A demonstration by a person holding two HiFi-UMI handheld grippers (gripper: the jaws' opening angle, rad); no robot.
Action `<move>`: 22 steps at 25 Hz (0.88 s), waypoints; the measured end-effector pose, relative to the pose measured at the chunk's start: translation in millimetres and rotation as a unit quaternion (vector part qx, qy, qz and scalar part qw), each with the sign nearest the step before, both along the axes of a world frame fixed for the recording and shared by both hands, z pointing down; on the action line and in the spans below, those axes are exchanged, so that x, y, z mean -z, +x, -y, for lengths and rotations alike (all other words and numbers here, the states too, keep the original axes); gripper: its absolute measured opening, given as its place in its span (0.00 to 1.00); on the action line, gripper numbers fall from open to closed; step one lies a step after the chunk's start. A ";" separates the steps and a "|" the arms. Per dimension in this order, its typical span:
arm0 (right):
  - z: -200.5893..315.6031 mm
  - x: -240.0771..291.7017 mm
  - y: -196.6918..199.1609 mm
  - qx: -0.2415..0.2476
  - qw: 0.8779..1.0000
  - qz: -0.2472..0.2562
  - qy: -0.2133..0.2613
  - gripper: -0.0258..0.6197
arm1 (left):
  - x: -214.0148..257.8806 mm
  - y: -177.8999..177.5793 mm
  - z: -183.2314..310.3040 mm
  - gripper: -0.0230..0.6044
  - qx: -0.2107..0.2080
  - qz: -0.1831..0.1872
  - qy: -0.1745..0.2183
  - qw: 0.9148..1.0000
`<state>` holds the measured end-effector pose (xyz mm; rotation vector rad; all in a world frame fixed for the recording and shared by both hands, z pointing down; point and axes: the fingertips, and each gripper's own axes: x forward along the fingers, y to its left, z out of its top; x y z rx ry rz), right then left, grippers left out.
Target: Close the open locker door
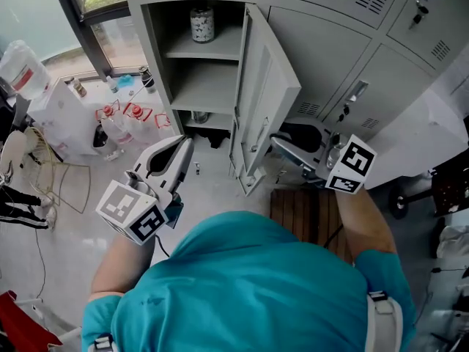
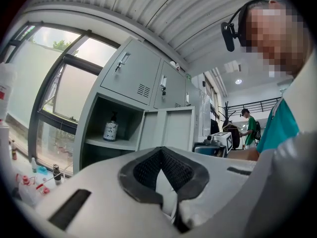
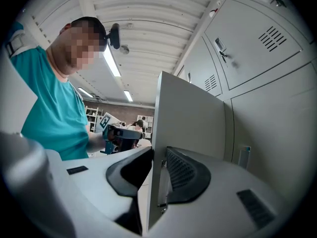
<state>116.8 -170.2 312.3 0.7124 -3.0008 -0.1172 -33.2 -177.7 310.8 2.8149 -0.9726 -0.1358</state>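
Note:
The open locker door is a grey panel that swings out towards me from the open compartment. A patterned bottle stands on the top shelf inside. My right gripper is at the door's free edge; in the right gripper view the door stands upright between the jaws of the right gripper, and both pads lie against it. My left gripper hangs left of the door, in front of the compartment, with its fingertips together and nothing held. In the left gripper view the door and the bottle lie beyond the left gripper.
Small bottles and red-and-white items lie on the floor by the window. A wire frame and a water jug are at the far left. A wooden slatted board lies under my right arm. Closed lockers stand to the right.

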 end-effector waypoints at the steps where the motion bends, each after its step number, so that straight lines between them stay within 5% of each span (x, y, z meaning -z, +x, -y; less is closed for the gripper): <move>1: 0.1 0.2 -4.2 0.001 1.000 0.000 0.000 0.18 | -0.8 -2.7 2.3 0.04 0.001 -0.003 -0.002 1.000; 22: 24.0 -0.1 -100.7 -0.094 0.995 0.001 0.026 0.18 | -8.3 -80.8 39.9 0.04 0.009 -0.009 -0.015 1.000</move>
